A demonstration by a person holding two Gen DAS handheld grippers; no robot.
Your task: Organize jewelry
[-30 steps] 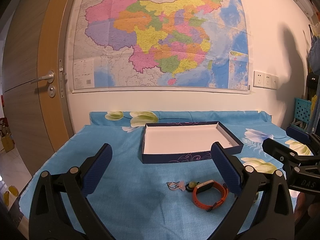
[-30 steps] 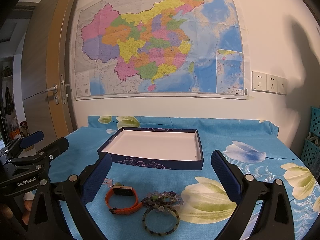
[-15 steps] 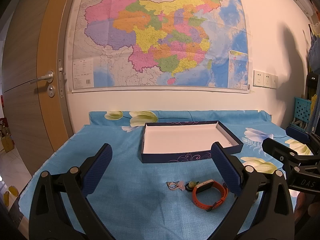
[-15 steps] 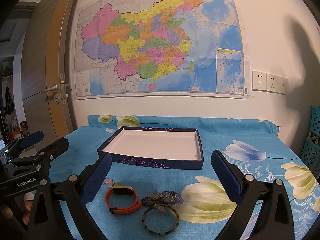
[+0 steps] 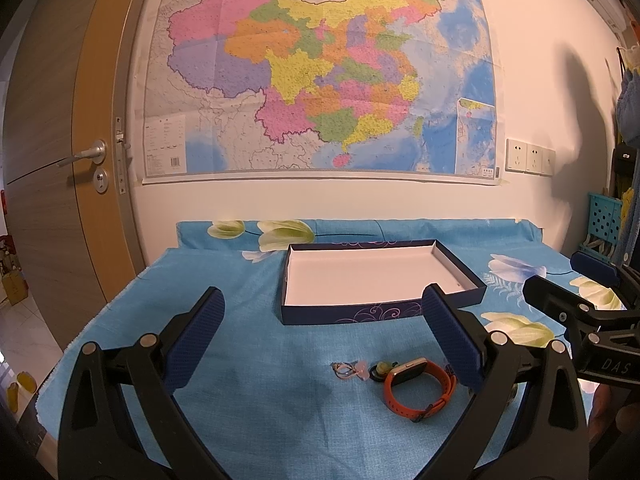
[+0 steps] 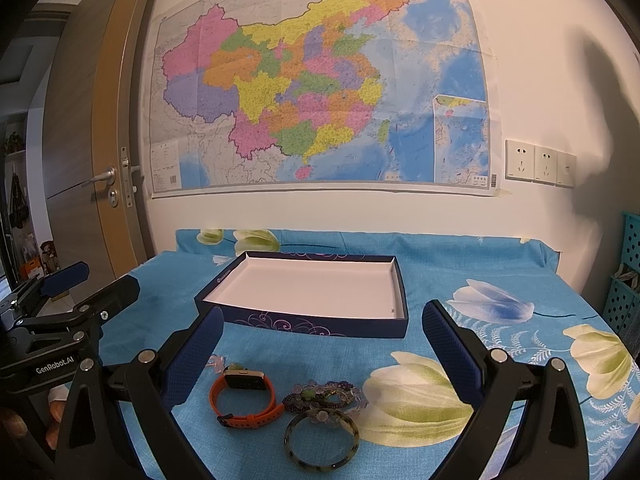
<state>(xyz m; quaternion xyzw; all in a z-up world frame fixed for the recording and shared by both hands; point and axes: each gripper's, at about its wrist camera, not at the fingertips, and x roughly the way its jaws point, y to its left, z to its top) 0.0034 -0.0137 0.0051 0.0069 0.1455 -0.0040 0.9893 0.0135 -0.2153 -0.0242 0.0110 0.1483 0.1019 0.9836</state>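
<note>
Currently both grippers hover above blue floral cloth [image 6: 460, 264], jaws spread wide, holding nothing. Left gripper [image 5: 320, 332], right gripper [image 6: 320, 336] both near side of navy box [image 6: 308, 322]. Orange watch [image 6: 244, 396], beaded bracelet [image 6: 324, 394], green bangle [image 6: 320, 440] lie in front of box, on cloth. Small ring [image 5: 343, 369] just left of watch.

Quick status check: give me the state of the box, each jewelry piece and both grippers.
Dark blue box: open, empty.
Orange-strapped smartwatch: on the cloth, strap looped.
Beaded purple-green bracelet: on the cloth.
Dark mottled bangle: lying flat.
Left gripper: open, empty.
Right gripper: open, empty.
</note>
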